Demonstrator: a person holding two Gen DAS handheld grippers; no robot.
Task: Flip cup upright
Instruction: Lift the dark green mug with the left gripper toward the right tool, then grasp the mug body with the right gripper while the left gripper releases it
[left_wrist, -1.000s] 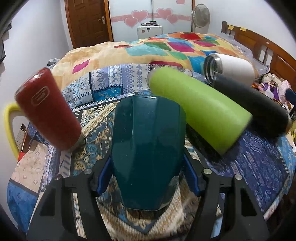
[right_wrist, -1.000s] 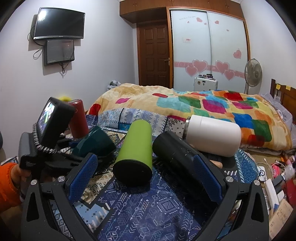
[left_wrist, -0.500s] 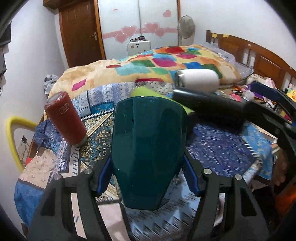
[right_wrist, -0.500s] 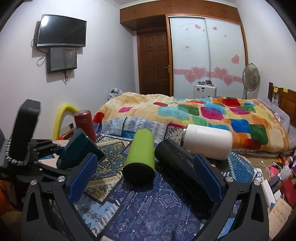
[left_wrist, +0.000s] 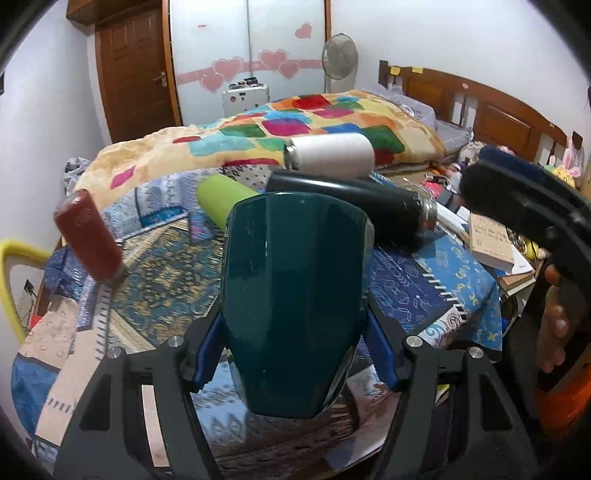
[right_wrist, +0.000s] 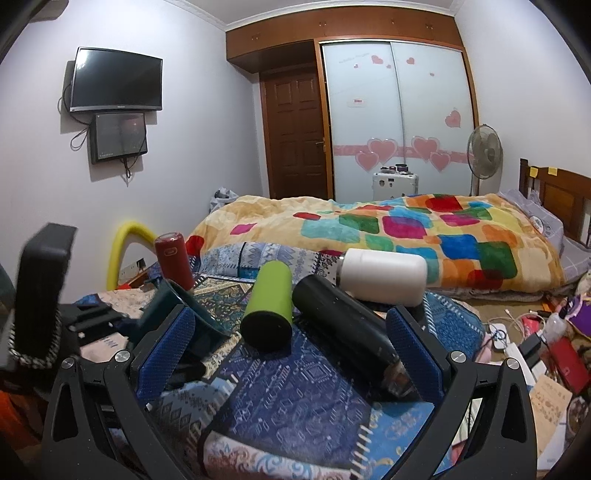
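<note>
My left gripper (left_wrist: 295, 350) is shut on a dark teal cup (left_wrist: 295, 295) and holds it lifted above the patterned table cloth (left_wrist: 166, 266), its flat base pointing away from me. In the right wrist view the teal cup (right_wrist: 173, 310) shows tilted at the left, held by the left gripper. My right gripper (right_wrist: 288, 354) is open and empty, hovering over the blue cloth (right_wrist: 295, 398) near the lying black bottle (right_wrist: 343, 328).
On the table lie a lime green bottle (right_wrist: 267, 304), the black bottle (left_wrist: 351, 199) and a white bottle (right_wrist: 384, 275). A red bottle (right_wrist: 173, 260) stands at the left. A bed (right_wrist: 369, 236) lies behind; clutter on the floor (right_wrist: 535, 343) at right.
My left gripper has lifted the teal cup higher and pulled back from the bottles. The right gripper has risen a little and stayed open.
</note>
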